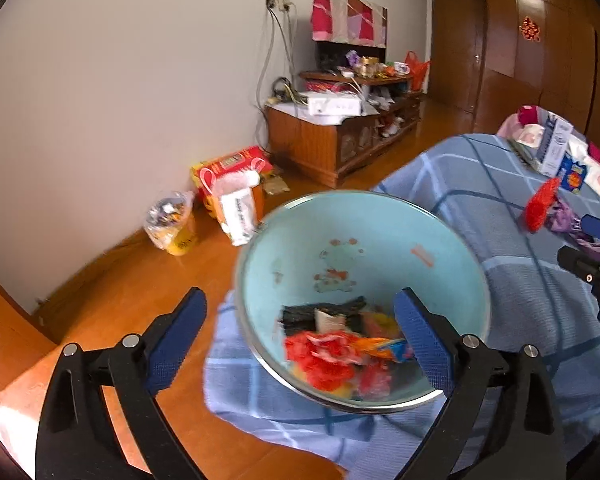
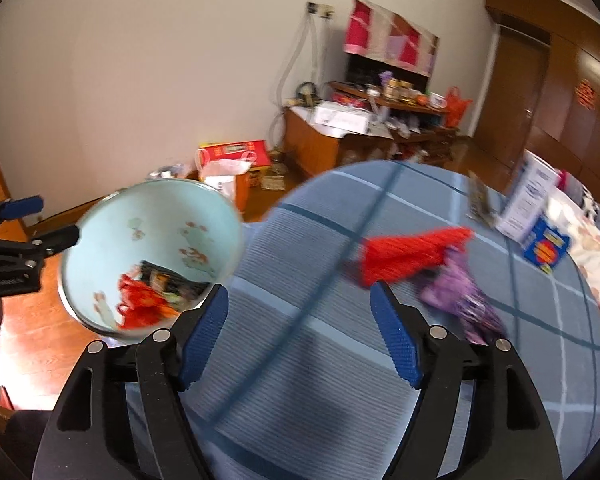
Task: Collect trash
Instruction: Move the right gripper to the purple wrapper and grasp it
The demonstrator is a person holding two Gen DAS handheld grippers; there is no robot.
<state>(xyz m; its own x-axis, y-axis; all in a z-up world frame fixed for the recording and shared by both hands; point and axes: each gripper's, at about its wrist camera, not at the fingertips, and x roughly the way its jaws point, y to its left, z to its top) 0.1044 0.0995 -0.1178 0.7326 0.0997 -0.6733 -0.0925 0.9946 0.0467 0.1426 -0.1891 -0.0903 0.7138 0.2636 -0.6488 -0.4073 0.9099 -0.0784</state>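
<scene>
The right gripper (image 2: 298,330) is hovering open over the blue bedsheet (image 2: 284,380) — aim at the red wrapper (image 2: 410,258), pinching its near edge; the left gripper (image 1: 300,340) is gaping beside the bowl (image 1: 380,224).

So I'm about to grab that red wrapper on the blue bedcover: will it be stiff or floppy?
The red wrapper looks thin and crumpled, so probably floppy and very light. It lies against a purple wrapper, which may drag along. The right gripper is open just short of it. Motion blur hides finer detail.
</scene>
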